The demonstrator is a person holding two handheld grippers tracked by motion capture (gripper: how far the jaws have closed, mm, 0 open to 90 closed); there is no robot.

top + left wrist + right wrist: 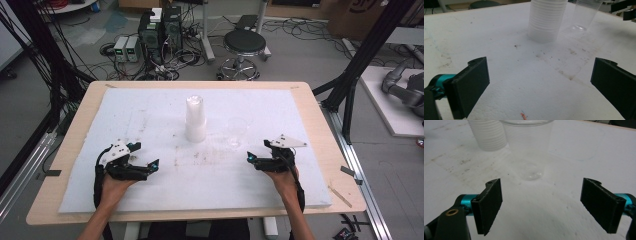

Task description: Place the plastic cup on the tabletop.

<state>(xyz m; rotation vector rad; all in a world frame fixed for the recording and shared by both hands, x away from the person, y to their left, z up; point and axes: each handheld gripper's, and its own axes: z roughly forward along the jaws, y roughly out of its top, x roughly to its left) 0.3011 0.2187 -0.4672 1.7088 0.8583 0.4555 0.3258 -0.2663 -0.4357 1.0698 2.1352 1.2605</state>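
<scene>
Both the left tongs [156, 163] and right tongs [249, 159] gape empty, the seemingly upright clear cup [527, 150] standing near the right.

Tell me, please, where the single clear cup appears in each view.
High view: the clear cup stands upright, right of centre, beside the cup stack.
Left gripper view: top right, right of the stack.
Right gripper view: top centre, stack at its left.
Shared landmark: the stack.
</scene>
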